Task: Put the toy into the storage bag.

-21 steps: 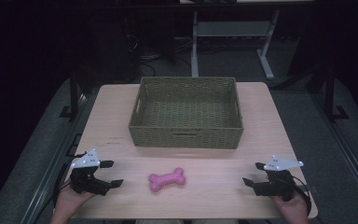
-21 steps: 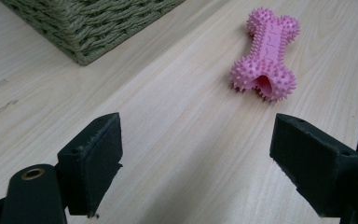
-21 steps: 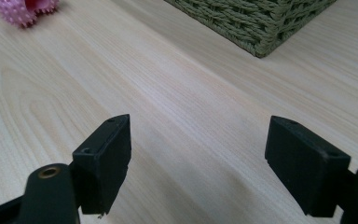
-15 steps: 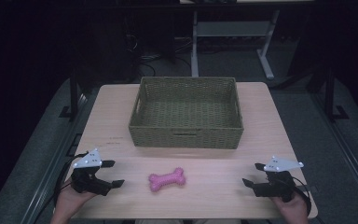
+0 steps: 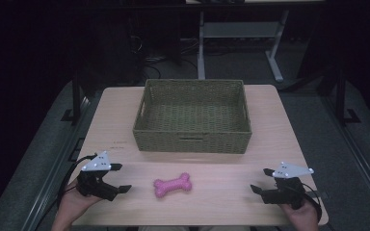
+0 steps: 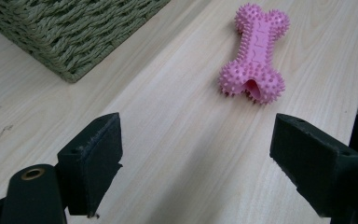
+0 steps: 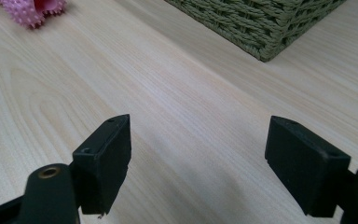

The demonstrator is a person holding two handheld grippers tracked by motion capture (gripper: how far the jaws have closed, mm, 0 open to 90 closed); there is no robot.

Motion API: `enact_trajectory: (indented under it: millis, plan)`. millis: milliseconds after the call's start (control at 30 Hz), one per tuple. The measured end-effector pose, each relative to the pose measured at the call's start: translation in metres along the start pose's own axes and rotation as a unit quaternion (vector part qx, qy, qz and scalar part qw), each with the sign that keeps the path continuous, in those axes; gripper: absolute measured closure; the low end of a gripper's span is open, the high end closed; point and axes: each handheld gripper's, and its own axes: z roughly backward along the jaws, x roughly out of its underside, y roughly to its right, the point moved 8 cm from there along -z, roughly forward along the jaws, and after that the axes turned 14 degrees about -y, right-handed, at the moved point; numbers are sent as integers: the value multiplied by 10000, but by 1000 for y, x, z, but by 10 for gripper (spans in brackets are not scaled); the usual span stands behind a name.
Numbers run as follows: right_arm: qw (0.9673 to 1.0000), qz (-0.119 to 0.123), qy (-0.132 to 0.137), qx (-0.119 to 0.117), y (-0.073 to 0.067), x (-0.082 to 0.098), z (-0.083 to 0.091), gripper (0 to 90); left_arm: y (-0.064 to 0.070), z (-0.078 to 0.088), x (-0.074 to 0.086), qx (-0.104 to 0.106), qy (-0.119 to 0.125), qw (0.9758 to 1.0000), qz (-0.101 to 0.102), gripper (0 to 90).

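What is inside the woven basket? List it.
Nothing shows inside the green woven basket: the high view shows bare woven floor. The near wall hides a strip of floor just behind it. The pink spiky bone toy lies outside, on the table in front.

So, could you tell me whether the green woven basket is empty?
Empty: the high view shows the green woven basket with a bare woven floor; the pink spiky bone toy lies outside.

Spiky pink rubbery bone [image 6: 256, 56], rough woven wicker basket [image 5: 192, 139], smooth matt wooden table [image 5: 231, 192].

Bone toy [image 5: 172, 185] on table [image 5: 270, 120], in front of basket [image 5: 192, 142], between both claws
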Motion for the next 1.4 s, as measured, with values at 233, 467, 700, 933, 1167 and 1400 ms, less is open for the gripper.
enact_trajectory:
  millis: [233,467,700,933,1167,1400]
  plan:
    - [10000,-24,8,10,-1,-1,0,221,4,2,-5,20,-66,9999,-138,165]
    - [10000,23,47,48,0,-1,2,222,6,1,-15,54,-156,9994,-291,165]
    - [10000,17,64,34,-1,-2,2,221,10,-1,-22,71,-271,9988,-394,165]
    - [10000,34,63,39,-1,-2,2,221,11,-1,-27,94,-315,9985,-441,165]
    - [9999,51,90,52,-2,-3,3,222,13,-2,-31,109,-422,9976,-536,165]
    - [10000,9,79,33,-2,-2,4,222,15,-3,-39,122,-496,9969,-590,165]
